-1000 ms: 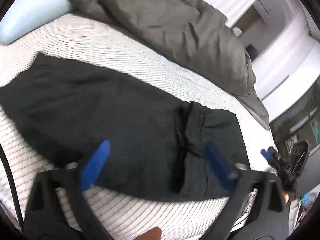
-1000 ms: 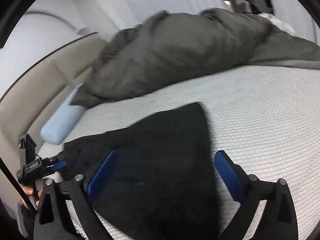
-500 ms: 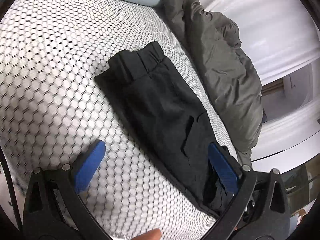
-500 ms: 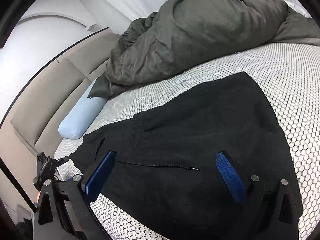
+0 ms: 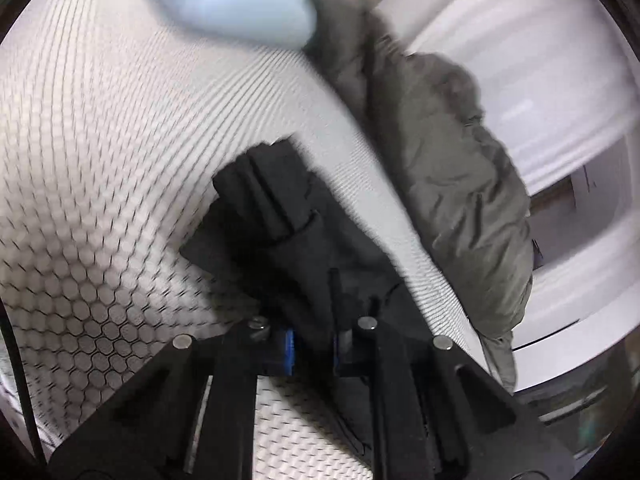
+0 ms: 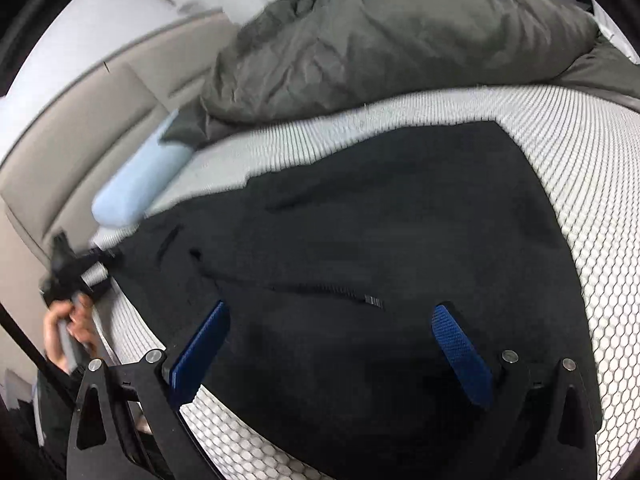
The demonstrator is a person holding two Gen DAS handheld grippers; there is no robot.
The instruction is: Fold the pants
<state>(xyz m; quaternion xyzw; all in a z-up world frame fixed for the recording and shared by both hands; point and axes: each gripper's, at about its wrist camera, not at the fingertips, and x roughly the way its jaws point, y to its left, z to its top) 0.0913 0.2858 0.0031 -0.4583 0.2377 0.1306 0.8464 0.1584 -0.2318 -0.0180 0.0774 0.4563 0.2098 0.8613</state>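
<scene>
1. Now my left gripper (image 5: 312,346) is closing on a fold of the black pants (image 6: 380,248) at their near left end, cloth bunched between its blue pads.
2. My right gripper (image 6: 332,344) hovers over the near middle of the pants, jaws spread wide, holding nothing.
3. Flat on the white honeycomb mattress (image 6: 592,184) lie the pants, with a grey duvet (image 6: 392,36) heaped at the far side and a pale blue pillow (image 6: 140,184) far left.
</scene>
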